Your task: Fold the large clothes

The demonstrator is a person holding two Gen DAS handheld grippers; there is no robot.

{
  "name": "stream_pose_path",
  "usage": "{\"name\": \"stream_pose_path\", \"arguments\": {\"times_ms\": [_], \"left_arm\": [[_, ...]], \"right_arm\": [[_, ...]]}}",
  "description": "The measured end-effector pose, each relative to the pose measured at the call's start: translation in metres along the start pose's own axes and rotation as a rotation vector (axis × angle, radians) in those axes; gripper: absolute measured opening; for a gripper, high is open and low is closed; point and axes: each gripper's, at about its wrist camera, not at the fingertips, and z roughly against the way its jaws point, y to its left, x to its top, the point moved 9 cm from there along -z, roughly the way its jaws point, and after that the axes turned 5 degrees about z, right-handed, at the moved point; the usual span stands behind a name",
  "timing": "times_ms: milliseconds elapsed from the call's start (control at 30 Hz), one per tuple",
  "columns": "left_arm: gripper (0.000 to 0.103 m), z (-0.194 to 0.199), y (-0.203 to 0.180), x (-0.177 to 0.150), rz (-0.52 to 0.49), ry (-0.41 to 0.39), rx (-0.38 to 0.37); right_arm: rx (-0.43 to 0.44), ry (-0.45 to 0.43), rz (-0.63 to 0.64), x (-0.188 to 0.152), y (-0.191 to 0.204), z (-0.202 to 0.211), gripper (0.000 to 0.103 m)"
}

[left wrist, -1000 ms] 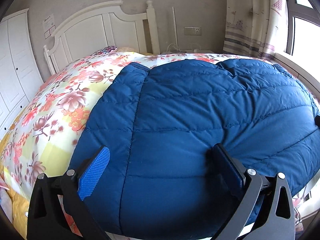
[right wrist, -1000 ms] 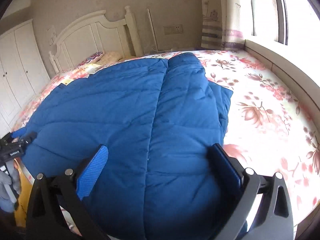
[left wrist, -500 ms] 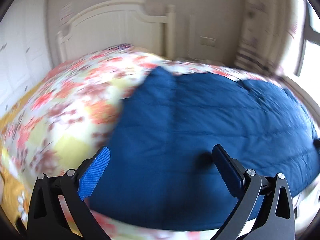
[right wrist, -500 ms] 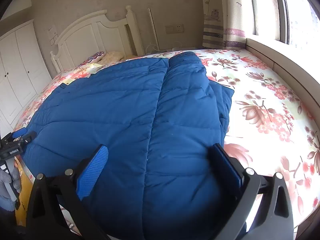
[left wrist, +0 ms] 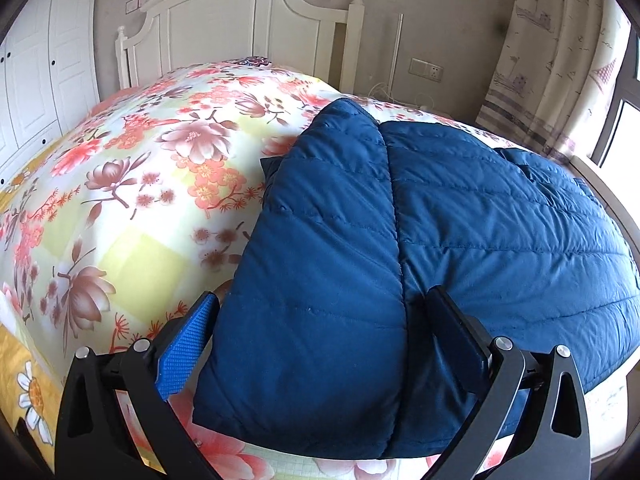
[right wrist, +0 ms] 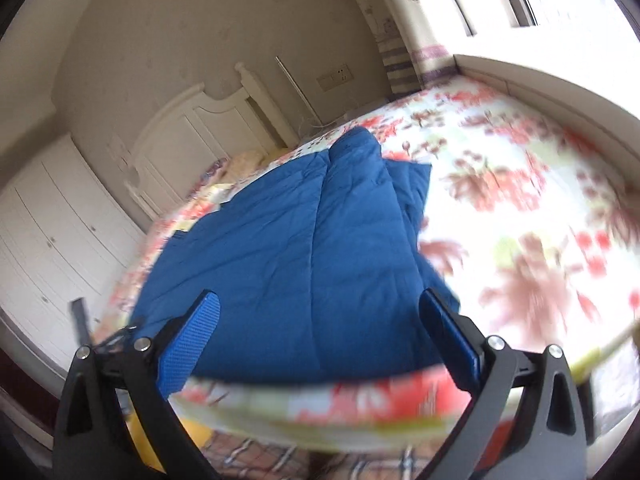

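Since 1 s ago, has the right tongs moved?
Yes. The right tongs pulled back toward the foot of the bed and rolled: the headboard now looks smaller and tilted, and the bed's near edge shows.

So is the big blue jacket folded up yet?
Partly. The blue puffer jacket already lies doubled lengthwise on the floral bedspread, one side laid over the middle. Both tools, left tool and right tool, are open and hold nothing. It is still long, so folding it shorter looks left.
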Motion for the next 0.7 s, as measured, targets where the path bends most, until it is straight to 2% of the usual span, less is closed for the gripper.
{"name": "stream_pose_path", "arguments": {"times_ms": [133,200,300,333,467,533,700], "left_arm": [[0.099,0.0,0.0,0.0,-0.004,-0.003,0.006],[0.099,0.001,0.0,0.0,-0.004,-0.002,0.004],[0.099,0.0,0.0,-0.001,-0.005,-0.004,-0.001],[0.099,0.0,0.0,-0.001,-0.005,-0.004,-0.004],[0.099,-0.003,0.0,-0.002,-0.01,-0.007,-0.012],[0.099,-0.004,0.0,-0.002,-0.007,-0.002,-0.021],[0.099,-0.004,0.0,-0.001,-0.012,0.01,-0.035]], "right_arm": [[0.054,0.098,-0.026,-0.045,0.007,0.01,0.095],[0.073,0.121,-0.021,-0.055,0.011,0.003,0.095],[0.042,0.146,-0.009,-0.057,0.01,-0.017,0.095],[0.041,0.163,-0.023,-0.057,0.009,-0.025,0.094],[0.071,0.132,-0.084,-0.039,0.013,-0.049,0.095],[0.038,0.076,-0.141,-0.025,0.009,-0.059,0.1],[-0.009,0.11,-0.134,-0.008,0.035,-0.102,0.101]]}}
